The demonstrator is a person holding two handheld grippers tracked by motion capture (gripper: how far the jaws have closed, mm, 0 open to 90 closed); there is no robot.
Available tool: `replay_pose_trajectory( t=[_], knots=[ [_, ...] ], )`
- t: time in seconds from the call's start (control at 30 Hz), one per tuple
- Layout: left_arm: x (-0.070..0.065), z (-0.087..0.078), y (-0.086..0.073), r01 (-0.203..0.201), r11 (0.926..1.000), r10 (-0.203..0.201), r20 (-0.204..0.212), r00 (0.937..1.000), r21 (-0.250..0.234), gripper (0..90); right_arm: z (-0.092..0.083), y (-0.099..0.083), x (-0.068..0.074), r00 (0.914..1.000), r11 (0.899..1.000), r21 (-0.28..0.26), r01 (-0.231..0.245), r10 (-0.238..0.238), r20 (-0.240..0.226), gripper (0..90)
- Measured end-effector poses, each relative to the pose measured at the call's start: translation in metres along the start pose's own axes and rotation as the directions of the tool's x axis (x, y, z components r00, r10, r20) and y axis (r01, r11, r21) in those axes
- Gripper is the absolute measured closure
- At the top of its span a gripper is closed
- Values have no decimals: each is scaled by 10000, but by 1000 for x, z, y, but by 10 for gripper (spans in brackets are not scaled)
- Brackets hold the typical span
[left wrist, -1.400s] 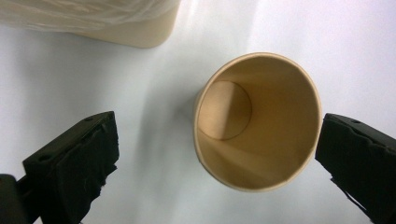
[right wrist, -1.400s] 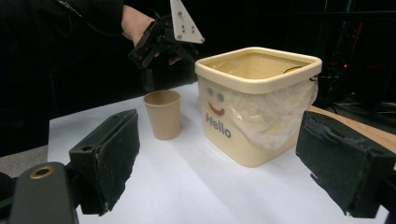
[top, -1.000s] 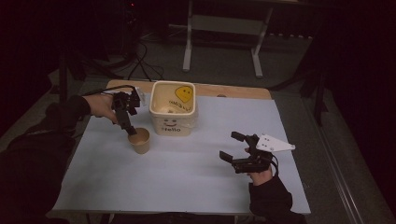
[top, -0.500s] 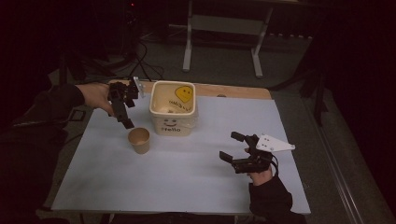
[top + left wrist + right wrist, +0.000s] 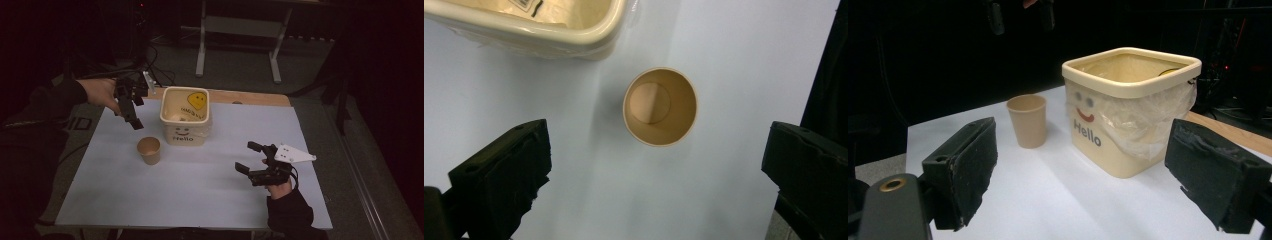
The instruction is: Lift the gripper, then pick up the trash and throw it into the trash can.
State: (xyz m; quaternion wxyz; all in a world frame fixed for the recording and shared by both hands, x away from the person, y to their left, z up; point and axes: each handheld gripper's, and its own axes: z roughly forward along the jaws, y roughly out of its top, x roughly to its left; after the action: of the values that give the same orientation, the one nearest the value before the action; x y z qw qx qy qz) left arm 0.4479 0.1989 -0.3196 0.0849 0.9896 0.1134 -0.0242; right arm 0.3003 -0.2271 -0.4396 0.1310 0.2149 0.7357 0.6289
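A brown paper cup point(image 5: 149, 150) stands upright and empty on the white table sheet point(image 5: 200, 200), just left of a cream bin point(image 5: 185, 117) with a smiley face and "Hello" on its front. My left gripper point(image 5: 134, 118) hangs open above and behind the cup, jaws pointing down, holding nothing. In the left gripper view the cup point(image 5: 660, 106) lies straight below between the wide jaws, beside the bin's rim point(image 5: 524, 35). My right gripper point(image 5: 249, 157) rests open near the front right, facing the cup point(image 5: 1027, 120) and the bin point(image 5: 1130, 110).
The bin is lined with clear plastic film point(image 5: 1153, 132). A strip of bare wooden tabletop point(image 5: 250, 97) shows behind the sheet. On the dark floor beyond stand a metal frame's legs point(image 5: 202, 55) and some cables point(image 5: 155, 65).
My left gripper was down at the cup a second ago; it has risen and drawn back to the left, leaving the cup standing. The right gripper has not moved.
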Motion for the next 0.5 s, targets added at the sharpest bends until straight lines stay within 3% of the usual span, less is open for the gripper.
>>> replay_pose_trajectory(
  t=[0.5],
  knots=[
    [-6,2,0,-55,9999,55,-20,10000,137,5,2,0,0,10000,10000,41,-2,3,-82,133]
  ],
)
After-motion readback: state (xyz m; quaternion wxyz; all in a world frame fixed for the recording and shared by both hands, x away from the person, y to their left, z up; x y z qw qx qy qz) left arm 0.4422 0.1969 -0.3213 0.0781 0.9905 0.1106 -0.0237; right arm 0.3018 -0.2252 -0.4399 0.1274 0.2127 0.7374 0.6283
